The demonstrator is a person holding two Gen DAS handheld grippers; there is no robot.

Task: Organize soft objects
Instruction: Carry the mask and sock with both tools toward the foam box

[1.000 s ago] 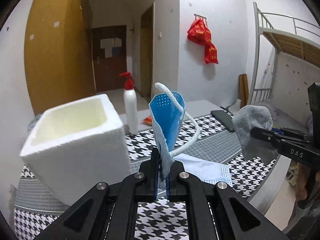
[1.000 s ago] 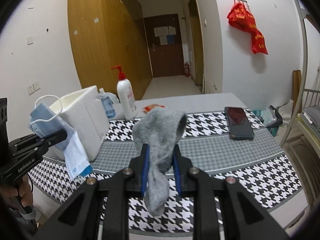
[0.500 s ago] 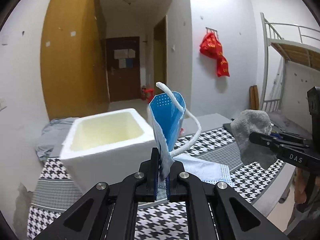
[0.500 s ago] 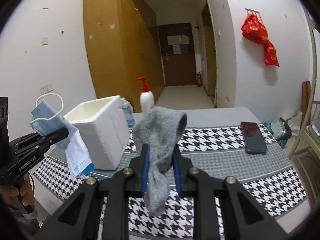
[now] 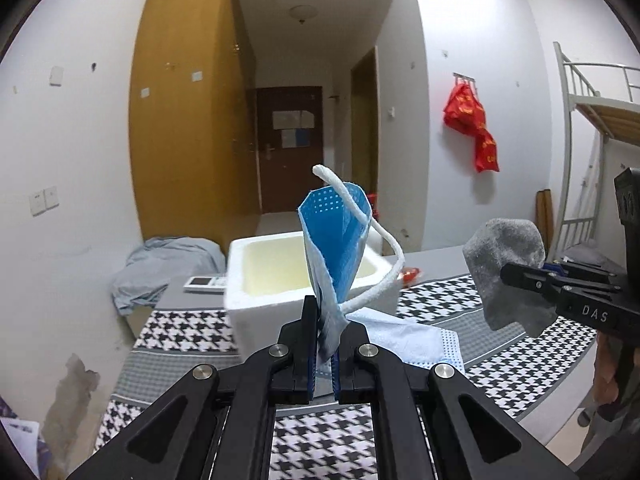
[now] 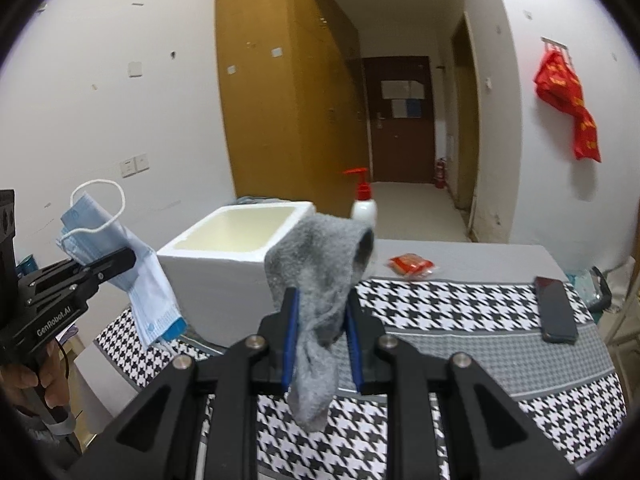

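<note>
A white-walled room with a wooden wardrobe [image 6: 288, 92], a dark door at the end of the corridor and a bunk frame at one side. In the foreground stands a bench [image 6: 460, 308] under a black-and-white houndstooth cloth with grey bands.

Items on the bench: a white foam box [image 6: 236, 264], open-topped and apparently empty; a pump bottle [image 6: 363, 200] behind it; a red packet [image 6: 411, 264]; a dark phone [image 6: 556, 314] towards the far edge.

Left claw [image 5: 324, 344]: clenched on a blue face mask [image 5: 334, 248], pinched at its lower edge. The mask stands up folded above the jaws, its white ear loop [image 5: 380, 248] curling free to one side, and a paler flap hangs below. It is held in the air in front of the box, clear of the bench.

Right claw [image 6: 320, 332]: grasping a grey sock [image 6: 320, 268] around its middle. The cuff flops over above the jaws and the toe end dangles below. It is likewise airborne, just short of the box.

Handling assessment: both items are light, limp and non-fragile; neither will hold a shape or resist the jaws. The mask is thin and smooth, so a pinch across several folded layers looks more secure than one on the ear loop, which would stretch and swing. The sock is thick and fuzzy, gives good friction, and bunches well when taken mid-length.

Risk noted: trailing ends may catch on the box rim if carried in low, and the ear loop may snag on a finger at release.
</note>
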